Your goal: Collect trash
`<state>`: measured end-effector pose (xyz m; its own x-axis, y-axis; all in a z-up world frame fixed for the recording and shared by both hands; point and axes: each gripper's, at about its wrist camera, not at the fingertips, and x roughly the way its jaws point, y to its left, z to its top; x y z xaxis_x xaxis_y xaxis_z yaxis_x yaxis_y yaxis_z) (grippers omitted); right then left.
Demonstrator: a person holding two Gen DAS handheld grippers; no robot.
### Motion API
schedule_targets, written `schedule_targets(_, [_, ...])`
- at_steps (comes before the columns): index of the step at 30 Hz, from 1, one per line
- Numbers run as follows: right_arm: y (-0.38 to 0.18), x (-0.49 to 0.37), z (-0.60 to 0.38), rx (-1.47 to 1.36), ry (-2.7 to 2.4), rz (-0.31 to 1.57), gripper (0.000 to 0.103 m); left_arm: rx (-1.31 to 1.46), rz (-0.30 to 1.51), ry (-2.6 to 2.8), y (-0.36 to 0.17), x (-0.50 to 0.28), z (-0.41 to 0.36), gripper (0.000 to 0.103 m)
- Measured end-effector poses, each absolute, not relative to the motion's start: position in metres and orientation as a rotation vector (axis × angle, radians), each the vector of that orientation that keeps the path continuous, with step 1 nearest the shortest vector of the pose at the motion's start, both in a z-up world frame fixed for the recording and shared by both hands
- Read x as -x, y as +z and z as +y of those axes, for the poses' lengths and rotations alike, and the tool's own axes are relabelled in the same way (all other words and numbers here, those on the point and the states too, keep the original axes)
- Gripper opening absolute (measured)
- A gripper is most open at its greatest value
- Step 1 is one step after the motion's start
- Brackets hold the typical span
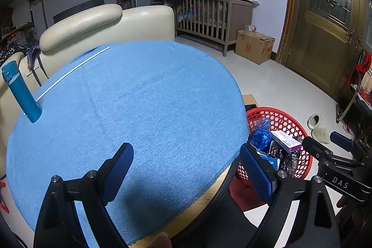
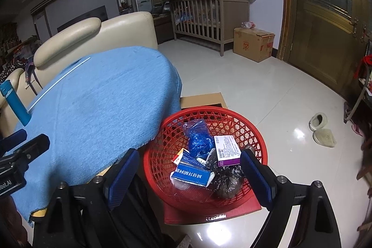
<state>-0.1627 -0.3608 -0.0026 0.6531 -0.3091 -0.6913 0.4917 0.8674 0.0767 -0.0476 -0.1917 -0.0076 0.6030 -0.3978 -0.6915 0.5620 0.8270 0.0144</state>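
Note:
A red mesh basket stands on the floor beside the round table; it also shows in the left wrist view. In it lie a blue plastic bag, a white and purple box, a blue box and a dark bag. My right gripper is open and empty above the basket. My left gripper is open and empty over the blue tablecloth near the table's front edge.
A teal bottle and a thin white stick lie at the table's far left. A cream sofa is behind. A wooden crib, cardboard box, slippers and door stand around the tiled floor.

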Motion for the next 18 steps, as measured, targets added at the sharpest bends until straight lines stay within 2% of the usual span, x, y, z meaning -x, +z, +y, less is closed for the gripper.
schedule_targets(18, [-0.0035,0.1640,-0.3626,-0.270,-0.470,0.727,0.090,-0.261,0.727,-0.567,-0.0072,0.0511,-0.1927,0.093])
